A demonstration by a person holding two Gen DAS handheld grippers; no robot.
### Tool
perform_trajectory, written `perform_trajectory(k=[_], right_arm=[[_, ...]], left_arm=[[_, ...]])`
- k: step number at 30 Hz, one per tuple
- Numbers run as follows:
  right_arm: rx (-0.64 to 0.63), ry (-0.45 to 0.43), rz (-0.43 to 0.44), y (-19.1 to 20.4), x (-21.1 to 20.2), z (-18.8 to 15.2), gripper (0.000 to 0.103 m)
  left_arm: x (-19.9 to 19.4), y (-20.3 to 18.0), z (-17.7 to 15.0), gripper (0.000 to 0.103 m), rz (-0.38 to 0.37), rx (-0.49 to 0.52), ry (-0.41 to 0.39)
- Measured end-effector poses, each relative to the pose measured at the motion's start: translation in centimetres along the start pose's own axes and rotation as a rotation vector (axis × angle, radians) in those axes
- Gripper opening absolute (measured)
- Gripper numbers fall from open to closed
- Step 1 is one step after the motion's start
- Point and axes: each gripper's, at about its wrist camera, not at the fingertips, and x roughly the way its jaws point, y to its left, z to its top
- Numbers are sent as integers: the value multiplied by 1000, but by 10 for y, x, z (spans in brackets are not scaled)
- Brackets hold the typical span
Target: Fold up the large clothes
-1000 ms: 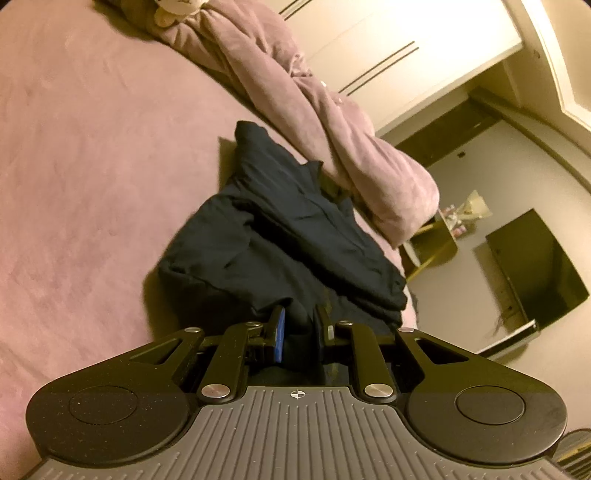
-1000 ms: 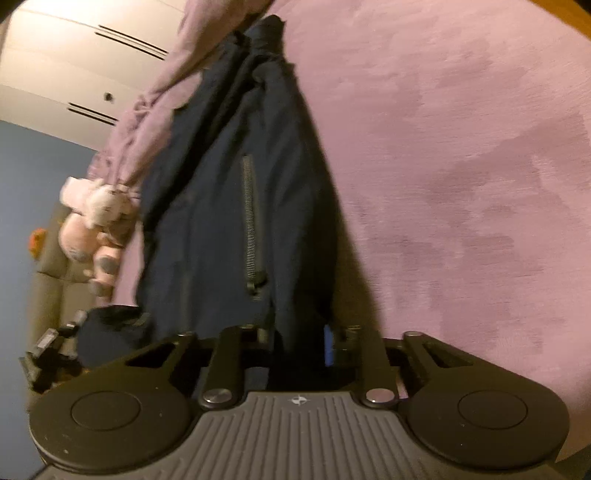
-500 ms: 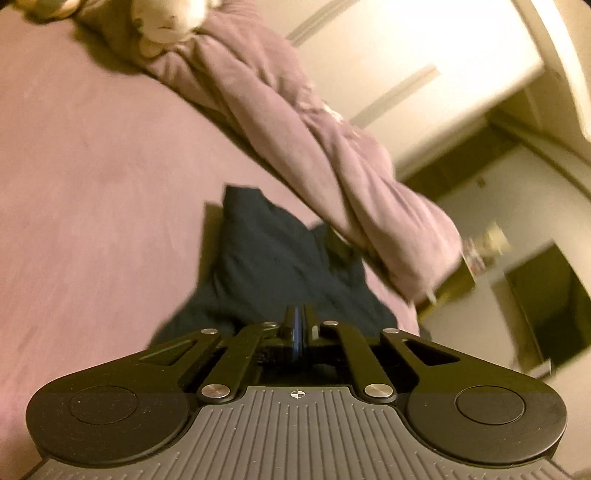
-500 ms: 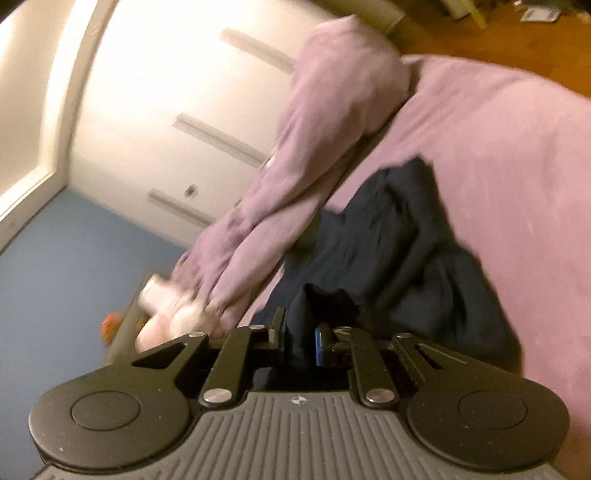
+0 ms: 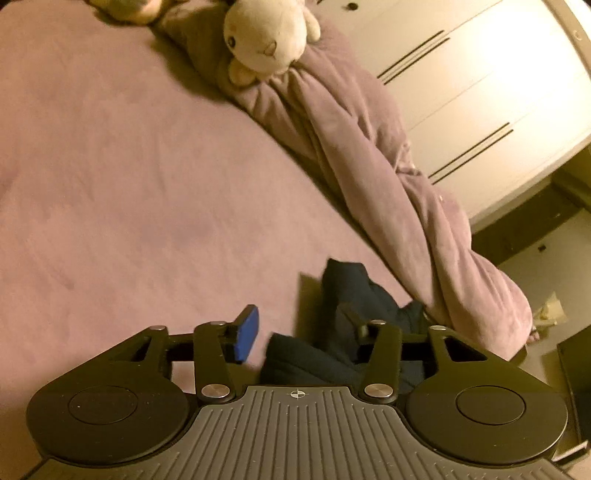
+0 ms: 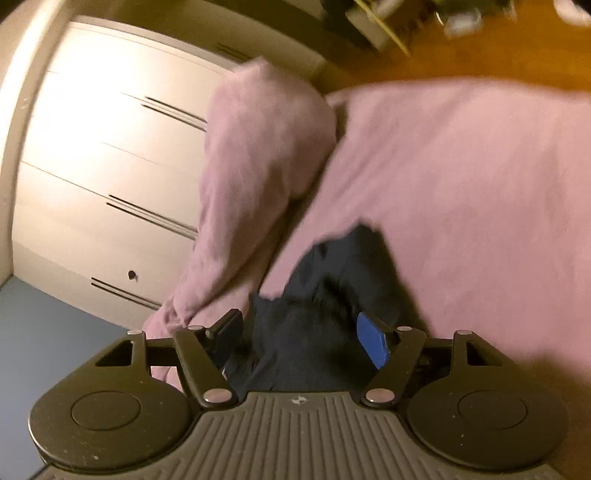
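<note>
With both sets of jaws opening to let go, the left hand-held gripper (image 5: 301,330) and right hand-held gripper (image 6: 299,334) should back straight off the dark navy garment (image 6: 332,295) bunched on the pink bed (image 5: 129,184), snagging nothing.

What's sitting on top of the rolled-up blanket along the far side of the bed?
A white stuffed toy lies on the blanket at one end. A second pinkish toy shows at the frame edge beside it. The blanket hides whatever is under it.
</note>
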Motion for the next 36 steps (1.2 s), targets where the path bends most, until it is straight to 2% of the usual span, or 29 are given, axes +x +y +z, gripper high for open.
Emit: perform_trajectory(k=[1, 3, 5, 8, 10, 12, 14, 15, 16, 17, 19, 21, 22, 25, 26, 28, 30, 34, 36], right_arm=[[-119, -10, -32, 8, -4, -2, 69], [-368, -2, -103, 27, -3, -19, 70], [-598, 41, -138, 44, 7, -44, 73], [-734, 74, -163, 55, 23, -62, 75], [-749, 91, -165, 58, 33, -62, 74], [-764, 109, -185, 61, 41, -61, 63], [-808, 112, -211, 64, 47, -65, 37], [-831, 119, -223, 66, 49, -69, 34], [-853, 131, -222, 66, 51, -72, 25], [-865, 138, -220, 66, 52, -74, 22], [-873, 144, -218, 64, 54, -77, 20], [-867, 138, -205, 64, 51, -76, 16], [-861, 139, -192, 63, 48, -76, 15], [-883, 139, -174, 64, 43, -77, 15], [-892, 142, -173, 63, 43, -78, 15], [-898, 149, -184, 62, 45, -78, 17], [-896, 152, -197, 61, 48, -76, 22], [-917, 137, -238, 65, 55, -75, 47], [-914, 137, -238, 64, 58, -74, 48]], left_arm=[[-2, 0, -3, 67, -13, 40, 8], [5, -7, -18, 80, -48, 152, 77], [16, -11, -37, 80, -90, 211, 161], [32, -13, -55, 80, -138, 220, 235], [40, -16, -59, 80, -127, 257, 232], [44, -19, -58, 80, -115, 278, 225], [45, -24, -58, 79, -119, 308, 215], [46, -26, -59, 74, -114, 327, 212], [47, -27, -59, 68, -112, 343, 210], [47, -28, -61, 65, -95, 359, 205], [48, -29, -62, 47, -64, 369, 187], [40, -26, -61, 38, -68, 361, 165], [37, -25, -61, 32, -78, 356, 154], [30, -25, -62, 33, -111, 386, 123], [31, -22, -62, 36, -111, 384, 128], [34, -12, -59, 56, -103, 323, 137], [37, -2, -57, 62, -99, 275, 146], [36, 3, -60, 71, -94, 303, 153], [38, 5, -61, 73, -106, 296, 167]])
